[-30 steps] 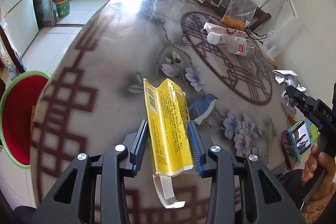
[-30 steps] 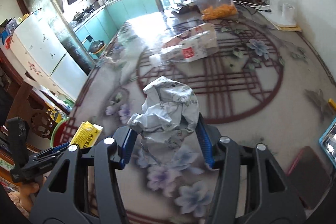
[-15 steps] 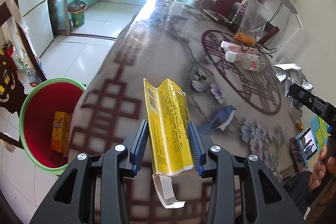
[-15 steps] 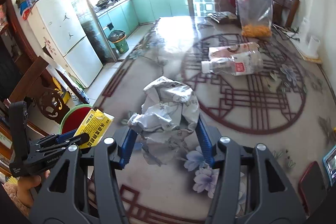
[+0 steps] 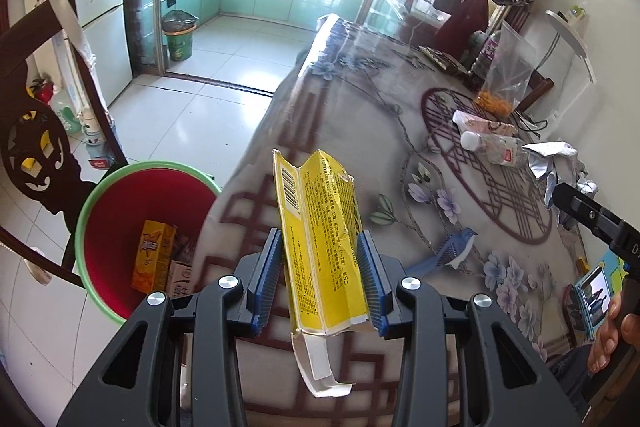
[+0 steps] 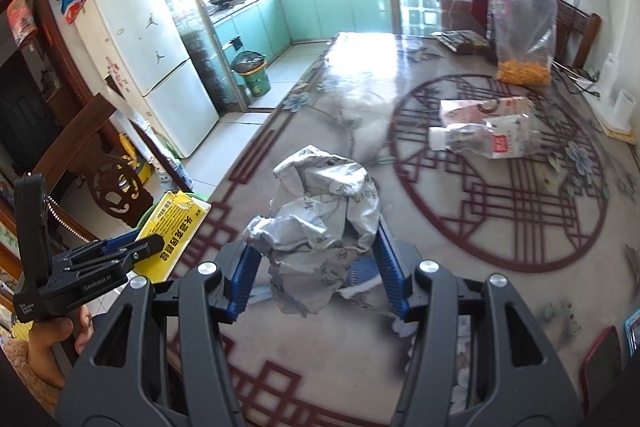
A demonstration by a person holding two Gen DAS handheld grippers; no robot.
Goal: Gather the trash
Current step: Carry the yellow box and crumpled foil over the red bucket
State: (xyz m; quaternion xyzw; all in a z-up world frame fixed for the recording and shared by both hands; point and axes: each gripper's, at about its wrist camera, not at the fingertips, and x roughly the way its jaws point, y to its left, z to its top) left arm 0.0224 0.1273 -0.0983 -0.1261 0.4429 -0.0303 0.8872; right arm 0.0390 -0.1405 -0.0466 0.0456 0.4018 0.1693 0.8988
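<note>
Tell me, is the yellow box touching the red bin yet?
Apart. The left wrist view shows the yellow box pinched in the left tongs above the table edge, with the red bin down on the floor beside it.

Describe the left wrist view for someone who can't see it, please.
The left tool grips a flattened yellow carton above the table edge, near a red bin on the floor that already holds cartons. Farther along the table lie a plastic bottle and a bag of orange snacks; at right, the right tool carries crumpled paper.
</note>
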